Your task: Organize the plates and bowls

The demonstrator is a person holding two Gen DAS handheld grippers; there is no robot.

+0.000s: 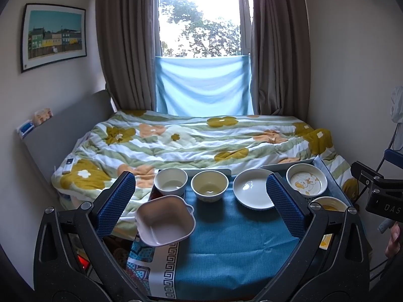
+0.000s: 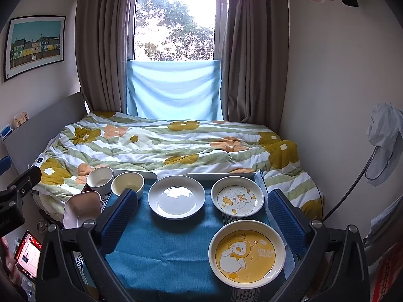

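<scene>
While both claws hang wide apart and empty above the near edge of the blue cloth (image 2: 161,251), nothing has been picked up, and the spread looks like a starting layout: dishes set out singly so each can be reached. Ahead of the left claw (image 1: 200,201), between its pads, sit a cream bowl (image 1: 209,185) and a plain white plate (image 1: 253,189); a white bowl (image 1: 170,181) stands just beyond its left pad, and a square pink dish (image 1: 165,221) sits close against that pad, tilted over the cloth's edge, so I judge it the least steady. Past its right pad is a small duck plate (image 1: 306,180). The right claw (image 2: 200,214) frames the white plate (image 2: 176,200) and the small duck plate (image 2: 237,200) ahead, with a big yellow duck plate (image 2: 246,254) nearest, low between its pads. All look glazed, clean and empty; the bowls are deep and the plates shallow, so I'd guess like goes with like.
</scene>
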